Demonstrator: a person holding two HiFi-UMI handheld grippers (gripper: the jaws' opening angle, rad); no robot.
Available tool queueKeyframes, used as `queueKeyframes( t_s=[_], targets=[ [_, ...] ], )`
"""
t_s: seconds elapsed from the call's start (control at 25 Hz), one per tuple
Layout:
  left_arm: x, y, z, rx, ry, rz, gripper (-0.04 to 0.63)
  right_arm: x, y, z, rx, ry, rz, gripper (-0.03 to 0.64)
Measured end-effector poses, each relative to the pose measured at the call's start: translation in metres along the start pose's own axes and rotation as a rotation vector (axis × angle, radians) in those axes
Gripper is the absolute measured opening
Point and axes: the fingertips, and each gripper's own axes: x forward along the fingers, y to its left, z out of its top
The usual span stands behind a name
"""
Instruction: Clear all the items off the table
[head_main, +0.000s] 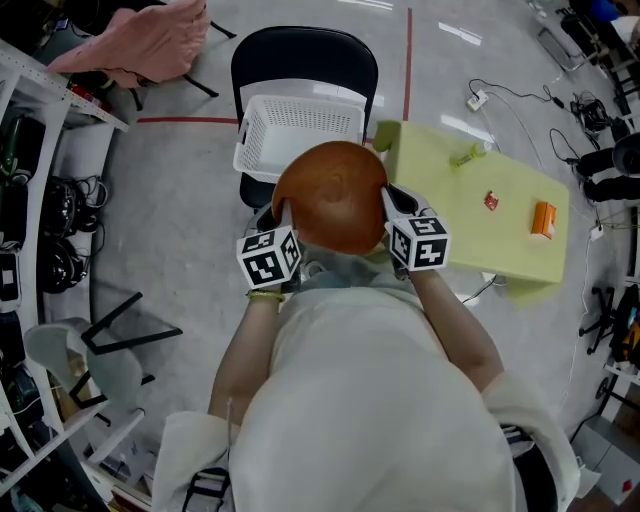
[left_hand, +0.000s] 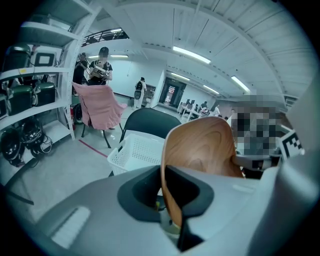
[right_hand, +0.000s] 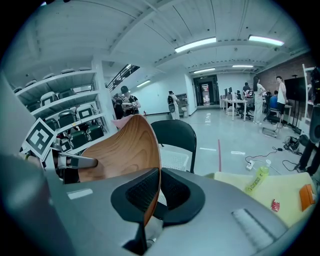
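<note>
Both grippers hold a round wooden bowl (head_main: 335, 195) up in the air, tipped so that I look at its underside. My left gripper (head_main: 279, 218) is shut on its left rim and my right gripper (head_main: 390, 203) on its right rim. In the left gripper view the bowl (left_hand: 200, 152) has its thin rim pinched between the dark pads (left_hand: 186, 186). In the right gripper view the bowl (right_hand: 120, 150) is clamped the same way. It hangs just in front of a white basket (head_main: 300, 130) on a black chair (head_main: 305, 55).
To the right a yellow-green table (head_main: 500, 245) carries a green bottle (head_main: 468, 155), a small red item (head_main: 490, 200) and an orange item (head_main: 543, 220). Shelving (head_main: 30, 270) lines the left side. Cables (head_main: 520, 100) lie on the floor at the far right.
</note>
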Motion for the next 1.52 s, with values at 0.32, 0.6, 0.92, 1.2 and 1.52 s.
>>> queueKeyframes(
  t_s=[0.32,0.6,0.92,1.2,1.52],
  targets=[
    [0.001,0.035,0.009,-0.021,0.002,0.019,0.035,0.027,0.026,0.007,-0.006,0.021,0.016,0.014],
    [0.011,0.067,0.018,-0.039,0.003,0.043,0.037,0.060,0.044,0.019,-0.028,0.046,0.047,0.014],
    [0.042,0.087,0.034,-0.029,0.022,0.056,0.038,0.101,0.042,0.036,-0.028,0.064,0.062,0.014],
    [0.087,0.102,0.045,0.016,0.055,0.054,0.043,0.147,0.028,0.044,-0.017,0.085,0.064,0.012],
    [0.143,0.121,0.042,0.043,0.140,0.052,0.046,0.204,0.010,0.034,0.015,0.163,0.051,0.012]
  ],
)
